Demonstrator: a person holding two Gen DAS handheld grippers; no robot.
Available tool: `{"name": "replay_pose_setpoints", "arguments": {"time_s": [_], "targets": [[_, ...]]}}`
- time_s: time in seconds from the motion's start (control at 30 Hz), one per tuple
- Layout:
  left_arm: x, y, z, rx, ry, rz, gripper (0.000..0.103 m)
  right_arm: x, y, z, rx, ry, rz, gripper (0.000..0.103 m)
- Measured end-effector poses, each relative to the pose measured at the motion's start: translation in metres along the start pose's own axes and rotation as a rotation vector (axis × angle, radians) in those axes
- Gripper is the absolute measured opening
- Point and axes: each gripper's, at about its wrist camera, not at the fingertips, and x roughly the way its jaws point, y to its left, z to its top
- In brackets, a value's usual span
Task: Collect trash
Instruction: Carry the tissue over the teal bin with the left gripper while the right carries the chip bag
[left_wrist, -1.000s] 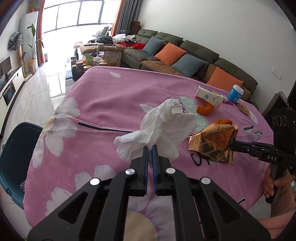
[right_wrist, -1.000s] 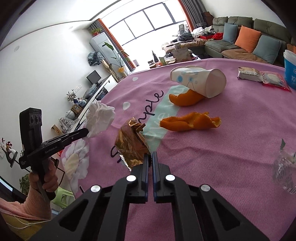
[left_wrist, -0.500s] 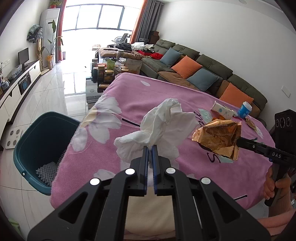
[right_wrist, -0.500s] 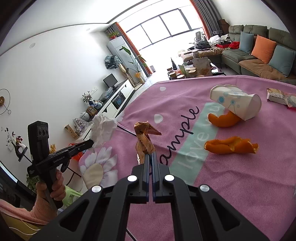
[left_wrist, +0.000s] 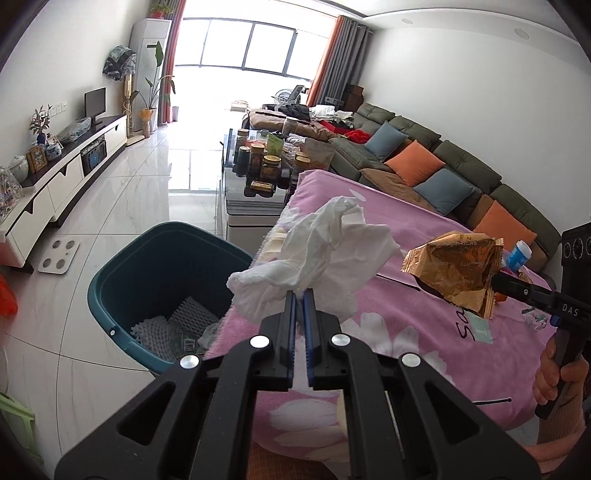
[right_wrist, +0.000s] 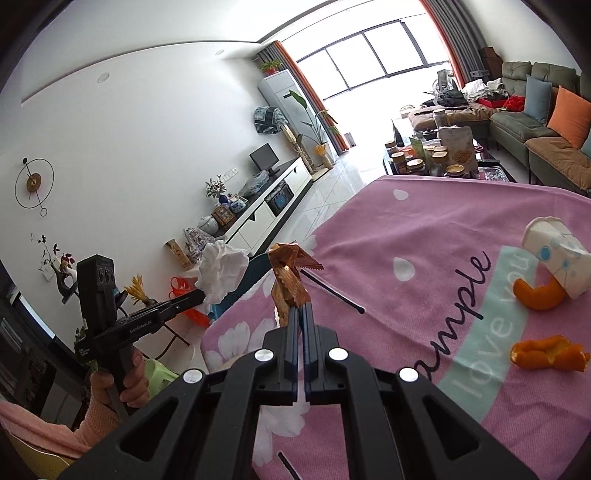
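**Two light scraps pinched and held near the bin**

While both tools were clamped tight, each had a piece of litter nipped at its fingertips. The left gripper (left_wrist: 299, 295) had its jaws closed on a crumpled white tissue (left_wrist: 325, 254), caught by a low fold so that most of the wad billowed above and to either side of the tips. It hung just past the edge of the pink blanket (left_wrist: 406, 332), near the rim of the teal bin (left_wrist: 122, 291) on the floor. The right gripper (right_wrist: 301, 312) was likewise shut, on the bottom edge of a gold foil wrapper (right_wrist: 288, 277) that stood up stiffly over the blanket.

Both pieces looked almost weightless. The tissue was soft and would likely tear or slip if held by a thin corner, so a bunched fold seemed the safer hold. The wrapper was crinkly and probably slick; its crimped, sawtooth seam seemed the firmest place to pinch. An overturned paper cup (right_wrist: 557, 266) and orange peel (right_wrist: 546, 354) lay on the blanket.
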Motion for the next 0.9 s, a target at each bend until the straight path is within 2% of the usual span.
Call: {"name": "replay_pose_setpoints", "arguments": {"time_s": [0.43,0.9], "targets": [[-0.021,0.054,0.002,-0.084,-0.030,0.110,0.005,0.059,0.045,0.021,-0.069,0.068,0.116,0.001],[-0.021,0.086,-0.003,-0.129,-0.017,0.155,0.005,0.100,0.069,0.037,-0.102,0.111,0.134,0.001]]}}
